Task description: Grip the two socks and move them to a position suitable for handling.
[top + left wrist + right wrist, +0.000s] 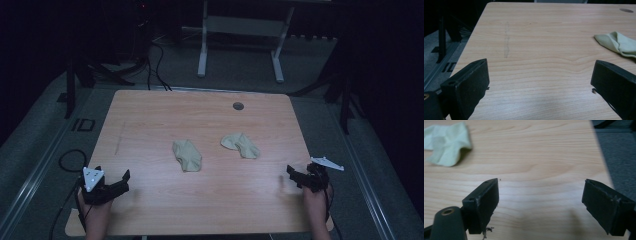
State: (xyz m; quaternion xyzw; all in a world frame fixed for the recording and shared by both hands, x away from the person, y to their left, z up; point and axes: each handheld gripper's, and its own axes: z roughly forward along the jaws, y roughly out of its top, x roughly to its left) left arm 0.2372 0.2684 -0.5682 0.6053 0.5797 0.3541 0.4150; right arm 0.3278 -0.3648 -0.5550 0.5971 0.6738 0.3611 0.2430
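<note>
Dim room w/ dark surroundings; a light wood tabletop (150, 115) sits on grey carpet, a white table frame (240, 35) behind its far edge and a small round grommet (238, 106) near the far edge, right of centre.

Two pale yellow-green cloths, both crumpled into soft lumps w/ folds. The left cloth (187, 155) lies about mid-tabletop, slightly toward the near edge; the right cloth (241, 145) lies just right of centre, a bit farther back. They're near each other but apart, not touching.

Two hand-held grippers, one per hand. The left hand-held gripper (111, 185) hovers at the near left corner, forearm coming in from the near edge, jaws pointing in toward the tabletop's middle; jaws spread wide, nothing btwn them. The right hand-held gripper (295, 177) is by the right edge near the near right corner, jaws angled toward the cloths, also spread wide and empty. Both are well apart from the cloths.
</note>
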